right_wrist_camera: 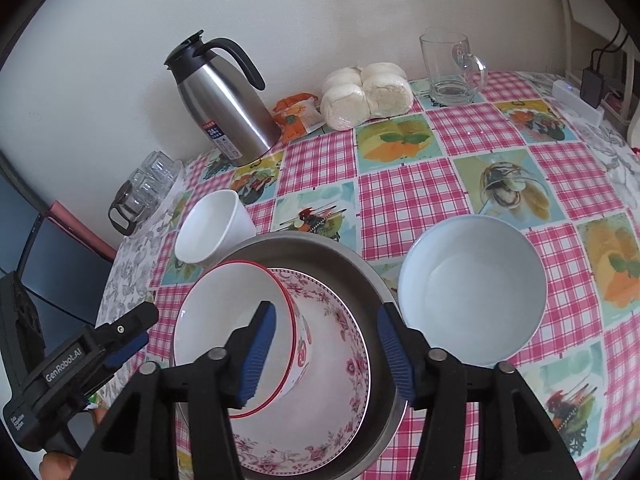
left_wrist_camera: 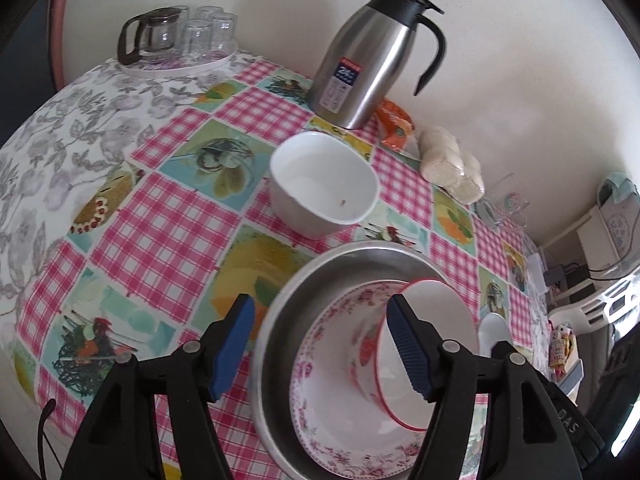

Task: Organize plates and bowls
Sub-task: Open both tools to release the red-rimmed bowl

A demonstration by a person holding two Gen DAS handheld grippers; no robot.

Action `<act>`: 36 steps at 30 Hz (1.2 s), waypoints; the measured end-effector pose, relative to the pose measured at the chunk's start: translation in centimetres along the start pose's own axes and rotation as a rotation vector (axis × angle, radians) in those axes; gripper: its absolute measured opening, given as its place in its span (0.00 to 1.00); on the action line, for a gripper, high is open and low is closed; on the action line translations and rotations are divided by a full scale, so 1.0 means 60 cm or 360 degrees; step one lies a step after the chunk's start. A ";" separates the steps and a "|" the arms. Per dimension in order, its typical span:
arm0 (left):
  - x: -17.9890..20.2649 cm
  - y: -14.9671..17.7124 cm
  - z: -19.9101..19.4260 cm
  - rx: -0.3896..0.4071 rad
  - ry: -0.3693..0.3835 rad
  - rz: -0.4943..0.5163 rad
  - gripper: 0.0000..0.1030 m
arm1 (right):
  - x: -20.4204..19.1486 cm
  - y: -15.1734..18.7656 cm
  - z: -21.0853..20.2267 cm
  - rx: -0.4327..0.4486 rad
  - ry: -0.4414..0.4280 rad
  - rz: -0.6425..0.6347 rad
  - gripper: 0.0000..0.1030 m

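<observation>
A steel basin (left_wrist_camera: 320, 276) (right_wrist_camera: 320, 252) holds a pink floral bowl (left_wrist_camera: 332, 432) (right_wrist_camera: 344, 380), and a red-rimmed white bowl (left_wrist_camera: 424, 344) (right_wrist_camera: 224, 320) lies tilted inside that. A plain white bowl (left_wrist_camera: 324, 184) (right_wrist_camera: 208, 228) stands behind the basin. A larger white bowl (right_wrist_camera: 476, 288) sits to the basin's right, and only its edge shows in the left wrist view (left_wrist_camera: 494, 332). My left gripper (left_wrist_camera: 320, 348) is open above the stack. My right gripper (right_wrist_camera: 328, 352) is open above the same stack. The left gripper also shows in the right wrist view (right_wrist_camera: 132, 336).
A steel thermos jug (left_wrist_camera: 368, 56) (right_wrist_camera: 224, 100) stands by the wall with a snack packet (right_wrist_camera: 298, 116) and bagged buns (left_wrist_camera: 448, 164) (right_wrist_camera: 368, 94). A tray of glasses with a glass teapot (left_wrist_camera: 176, 36) (right_wrist_camera: 144, 188) is at the far left. A glass mug (right_wrist_camera: 450, 66) stands at the back right.
</observation>
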State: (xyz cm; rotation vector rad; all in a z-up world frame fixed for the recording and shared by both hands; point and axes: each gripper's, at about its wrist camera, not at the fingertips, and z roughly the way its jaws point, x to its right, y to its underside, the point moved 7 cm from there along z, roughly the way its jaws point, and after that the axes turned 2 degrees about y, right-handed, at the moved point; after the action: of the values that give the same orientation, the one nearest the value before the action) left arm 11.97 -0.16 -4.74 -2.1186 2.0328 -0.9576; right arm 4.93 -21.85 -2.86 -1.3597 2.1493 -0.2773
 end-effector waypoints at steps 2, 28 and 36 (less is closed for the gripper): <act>-0.010 0.000 0.003 -0.0005 -0.0044 -0.0019 0.79 | -0.002 0.000 0.000 0.0003 0.0006 -0.0012 0.67; -0.045 -0.012 0.000 0.0155 -0.0290 -0.0033 0.96 | -0.002 0.006 0.014 0.0017 0.0066 -0.0099 1.00; -0.044 -0.030 -0.014 0.0271 -0.0290 0.0015 0.96 | -0.011 -0.005 -0.009 0.0151 0.0005 -0.0062 1.00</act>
State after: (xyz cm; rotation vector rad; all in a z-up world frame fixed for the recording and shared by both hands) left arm 13.33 2.86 -4.28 -2.0249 1.8068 -0.8665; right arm 5.09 -21.47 -2.06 -1.3492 2.0865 -0.3918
